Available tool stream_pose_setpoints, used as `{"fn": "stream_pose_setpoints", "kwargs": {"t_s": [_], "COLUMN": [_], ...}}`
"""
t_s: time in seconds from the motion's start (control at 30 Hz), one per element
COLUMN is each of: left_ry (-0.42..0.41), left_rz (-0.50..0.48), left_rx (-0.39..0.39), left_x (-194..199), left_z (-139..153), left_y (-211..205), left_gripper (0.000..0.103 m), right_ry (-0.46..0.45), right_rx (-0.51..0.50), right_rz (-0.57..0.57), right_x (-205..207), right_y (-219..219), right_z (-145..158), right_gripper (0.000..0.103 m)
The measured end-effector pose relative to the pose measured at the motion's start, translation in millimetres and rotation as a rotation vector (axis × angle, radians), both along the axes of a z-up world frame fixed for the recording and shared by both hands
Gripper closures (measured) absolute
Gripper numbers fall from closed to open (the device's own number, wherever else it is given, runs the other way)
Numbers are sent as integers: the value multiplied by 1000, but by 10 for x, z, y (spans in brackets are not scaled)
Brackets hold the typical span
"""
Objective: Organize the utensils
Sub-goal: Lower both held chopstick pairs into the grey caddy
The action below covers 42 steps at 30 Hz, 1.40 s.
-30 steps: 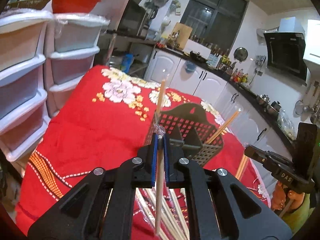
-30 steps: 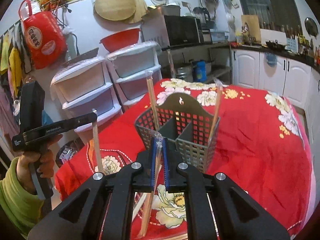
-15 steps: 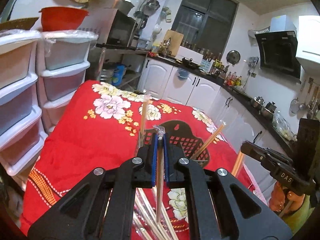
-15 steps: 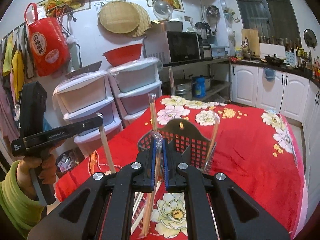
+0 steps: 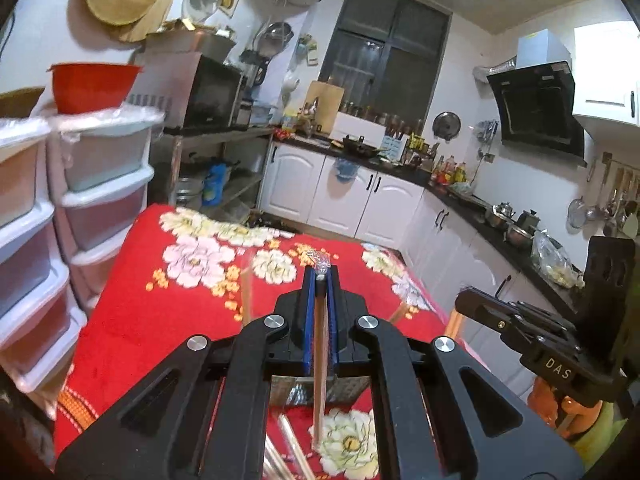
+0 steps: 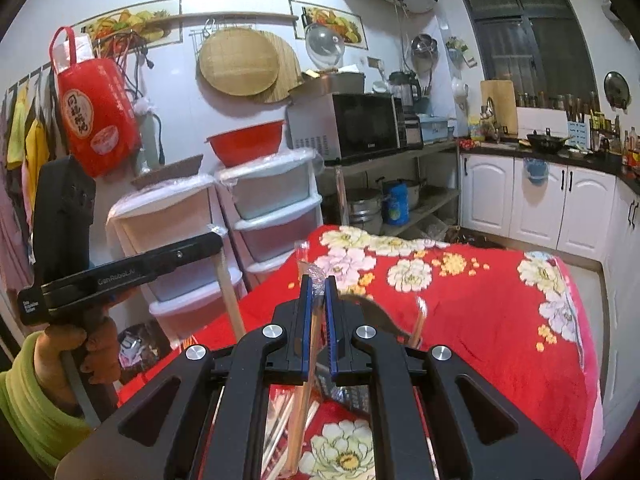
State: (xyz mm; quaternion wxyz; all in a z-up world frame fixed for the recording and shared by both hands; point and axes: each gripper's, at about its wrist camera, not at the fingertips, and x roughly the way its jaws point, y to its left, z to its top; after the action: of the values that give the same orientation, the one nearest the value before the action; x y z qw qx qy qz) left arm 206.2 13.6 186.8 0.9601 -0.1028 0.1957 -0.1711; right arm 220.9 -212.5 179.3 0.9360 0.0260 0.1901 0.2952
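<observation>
Midway: left gripper [image 5: 320,280] jaws pinching wrapped chopstick [image 5: 321,360], right gripper [image 6: 316,284] jaws pinching another [image 6: 304,392], both above red-clothed worktop [image 6: 500,320]. Basket [image 6: 384,316] already holding few sticks [image 6: 420,324]; more loose below [image 5: 296,448], still unsorted.

Red cloth table [image 5: 152,320] open ahead; drawer stack [image 5: 100,184] blocks left edge; utensil basket [image 6: 384,316] just beneath hand-held grippers.
</observation>
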Motion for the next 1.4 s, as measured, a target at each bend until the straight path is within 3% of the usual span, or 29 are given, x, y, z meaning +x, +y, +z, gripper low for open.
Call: {"fn": "stream_pose_setpoints", "kwargs": {"t_s": [0.27,0.53,0.9,1.4], "left_ry": [-32,-30,-45,-34], "left_rz": [-30,-31,6,27], "left_rx": [-5,8,38,73], "left_x": [200,417,685,950], "left_z": [258,290,206,-199], "left_y": [-170,-304,-355,-408], "left_gripper": [101,101,101,101], "right_ry": [-67,-86,-68,-72], "right_rx": [32,41,35,-16], "right_rz": [-24,-68,-127,-175], "right_x": [127,386,813,1115], "right_y": [-89,-174,-174,-79], "right_z": [294,377,254,-144], "right_gripper": [97,97,97,97]}}
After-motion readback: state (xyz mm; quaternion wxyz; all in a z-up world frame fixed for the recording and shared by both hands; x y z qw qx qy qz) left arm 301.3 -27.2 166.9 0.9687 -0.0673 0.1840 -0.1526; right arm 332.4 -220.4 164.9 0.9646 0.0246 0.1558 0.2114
